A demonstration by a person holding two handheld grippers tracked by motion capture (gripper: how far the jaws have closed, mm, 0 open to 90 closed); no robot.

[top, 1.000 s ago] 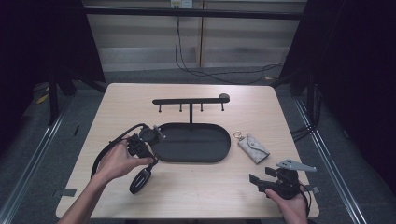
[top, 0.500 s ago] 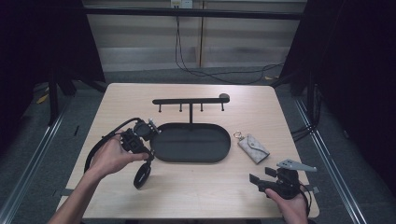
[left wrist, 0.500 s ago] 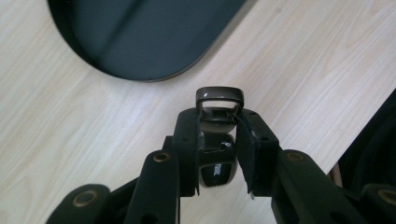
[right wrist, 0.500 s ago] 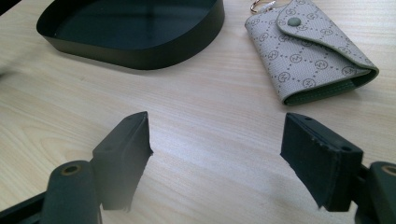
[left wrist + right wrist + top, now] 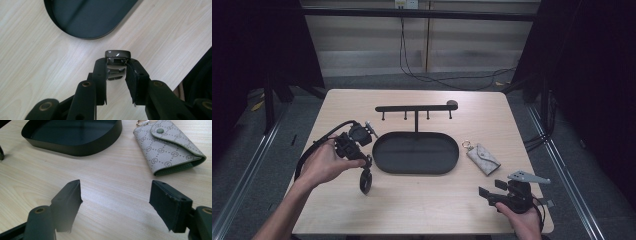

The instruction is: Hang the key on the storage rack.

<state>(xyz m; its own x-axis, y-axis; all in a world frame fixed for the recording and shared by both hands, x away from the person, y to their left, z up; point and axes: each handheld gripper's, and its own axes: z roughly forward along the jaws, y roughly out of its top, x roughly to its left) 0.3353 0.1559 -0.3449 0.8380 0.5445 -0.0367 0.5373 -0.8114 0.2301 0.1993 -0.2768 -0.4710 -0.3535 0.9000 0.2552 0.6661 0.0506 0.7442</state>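
Note:
My left gripper is shut on a black looped band, watch-like, which hangs from its jaws left of the oval tray. The left gripper view shows the jaws of the left gripper clamped on the band's glossy dark end, above the wood near the tray. My right gripper stands open near the front right edge. Between the spread jaws of the right gripper is only bare table. A beige patterned key pouch lies right of the tray.
A black rack with several hooks stands behind the tray. The left gripper's cable loops over the table's left side. Dark floor and metal rails surround the table.
My left hand has shifted slightly left and up, carrying the band with it. The right gripper has stayed where it was.

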